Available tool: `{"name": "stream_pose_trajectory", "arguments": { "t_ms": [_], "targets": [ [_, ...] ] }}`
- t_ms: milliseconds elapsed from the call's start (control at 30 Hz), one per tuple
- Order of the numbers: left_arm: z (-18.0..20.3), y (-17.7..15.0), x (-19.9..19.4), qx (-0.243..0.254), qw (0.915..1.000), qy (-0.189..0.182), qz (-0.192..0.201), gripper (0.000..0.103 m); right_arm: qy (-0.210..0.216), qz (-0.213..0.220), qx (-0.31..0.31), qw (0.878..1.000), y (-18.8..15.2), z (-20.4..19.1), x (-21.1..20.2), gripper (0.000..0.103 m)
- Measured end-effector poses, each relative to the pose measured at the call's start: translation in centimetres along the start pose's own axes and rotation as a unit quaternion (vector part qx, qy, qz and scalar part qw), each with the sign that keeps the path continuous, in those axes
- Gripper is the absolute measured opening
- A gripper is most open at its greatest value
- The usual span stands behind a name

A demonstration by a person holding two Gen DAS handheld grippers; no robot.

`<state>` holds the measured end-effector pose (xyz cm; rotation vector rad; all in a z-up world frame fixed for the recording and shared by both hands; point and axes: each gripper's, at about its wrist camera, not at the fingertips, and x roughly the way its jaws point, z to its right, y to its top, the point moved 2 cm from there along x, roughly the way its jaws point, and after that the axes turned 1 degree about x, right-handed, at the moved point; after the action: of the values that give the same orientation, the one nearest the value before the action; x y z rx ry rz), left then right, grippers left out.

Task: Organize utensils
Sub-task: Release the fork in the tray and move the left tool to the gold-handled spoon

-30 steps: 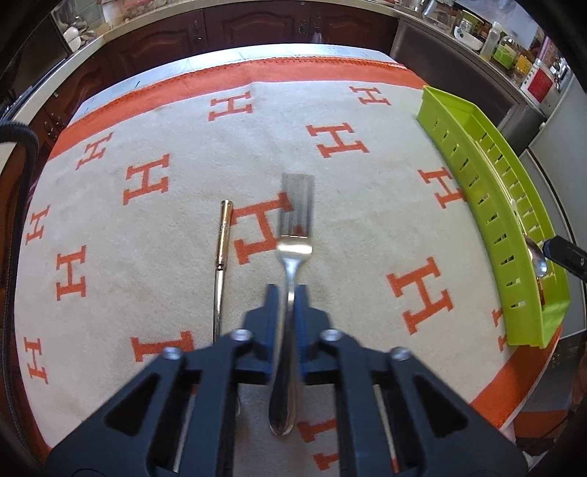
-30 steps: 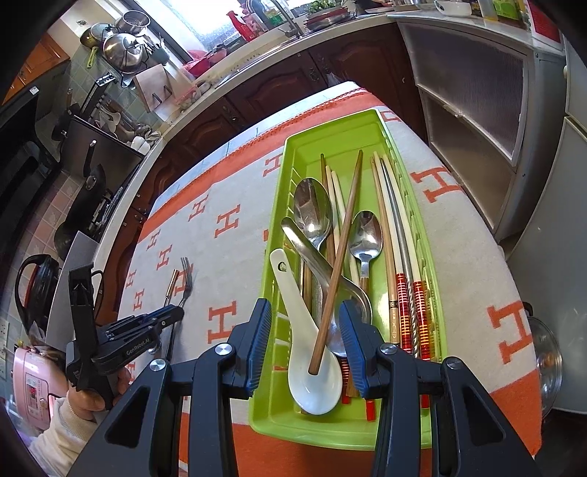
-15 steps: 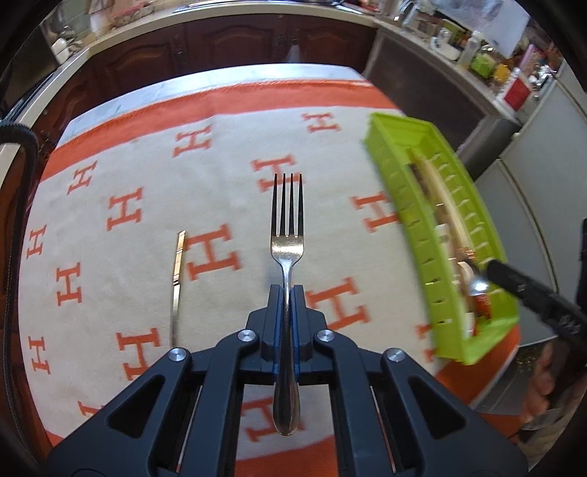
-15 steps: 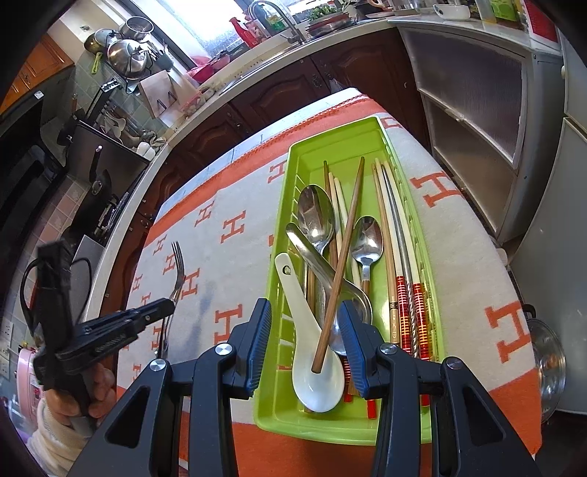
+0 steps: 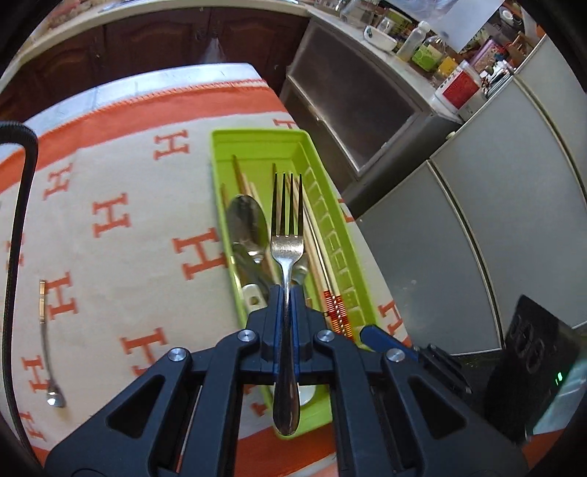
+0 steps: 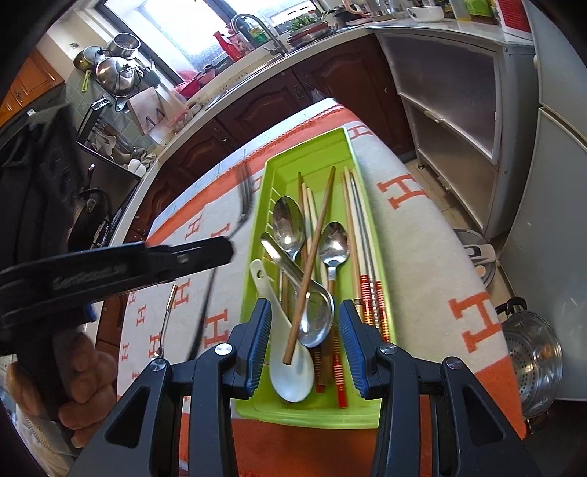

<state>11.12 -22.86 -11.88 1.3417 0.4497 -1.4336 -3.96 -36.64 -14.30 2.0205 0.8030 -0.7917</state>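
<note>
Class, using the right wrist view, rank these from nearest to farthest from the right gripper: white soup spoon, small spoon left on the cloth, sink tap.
1. White soup spoon, in the tray, between the jaws.
2. Small spoon, on the cloth, left.
3. Sink tap, far counter by the window.

A lime-green plastic tray [image 6: 361,176] sits on a cream cloth with orange H letters and orange border [image 6: 422,235]. Inside lie a white ceramic spoon [image 6: 291,370], silver metal spoons [image 6: 334,242], and chopsticks with red-striped ends [image 6: 372,297]. The silver fork [image 5: 287,235] gleams.
</note>
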Motion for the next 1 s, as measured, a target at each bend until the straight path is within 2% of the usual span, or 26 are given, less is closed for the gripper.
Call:
{"name": "stream_pose_trajectory", "arguments": {
  "t_ms": [167,333,400,467,533,567,733,1000],
  "targets": [
    [1.6,-0.4,3.1,0.031,0.9993,0.009,-0.02,0.002,-0.009,-0.003,0.011,1.0,-0.6,1.0,-0.3,0.039],
    [2.3,-1.0,2.3,0.068,0.9974,0.024,-0.006,0.006,-0.013,-0.006,0.012,1.0,-0.9,1.3,-0.3,0.039],
    [2.2,-1.2,1.4,0.077,0.9964,0.035,0.0,0.015,-0.012,-0.007,0.01,1.0,-1.0,1.0,-0.4,0.039],
    [1.6,-1.5,0.0,0.081,0.9956,0.045,0.013,0.039,-0.01,-0.007,0.006,1.0,-0.9,0.4,-0.5,0.04],
    [0.8,-2.0,-1.6,0.082,0.9947,0.055,0.028,0.051,-0.006,-0.006,-0.002,1.0,-0.9,-0.2,-0.5,0.04],
    [0.3,-2.2,-2.2,0.085,0.9936,0.067,0.033,0.053,-0.005,-0.006,-0.006,1.0,-0.8,-0.5,-0.5,0.04],
    [-3.4,-3.8,-4.6,0.071,0.9895,0.122,0.032,0.053,0.009,-0.013,-0.029,0.999,-0.6,-3.1,0.1,0.04],
    [-13.1,-6.2,-7.6,-0.022,0.9848,0.171,0.023,0.053,0.029,-0.037,-0.111,0.993,-0.9,-10.6,2.0,0.04]
  ]
}}
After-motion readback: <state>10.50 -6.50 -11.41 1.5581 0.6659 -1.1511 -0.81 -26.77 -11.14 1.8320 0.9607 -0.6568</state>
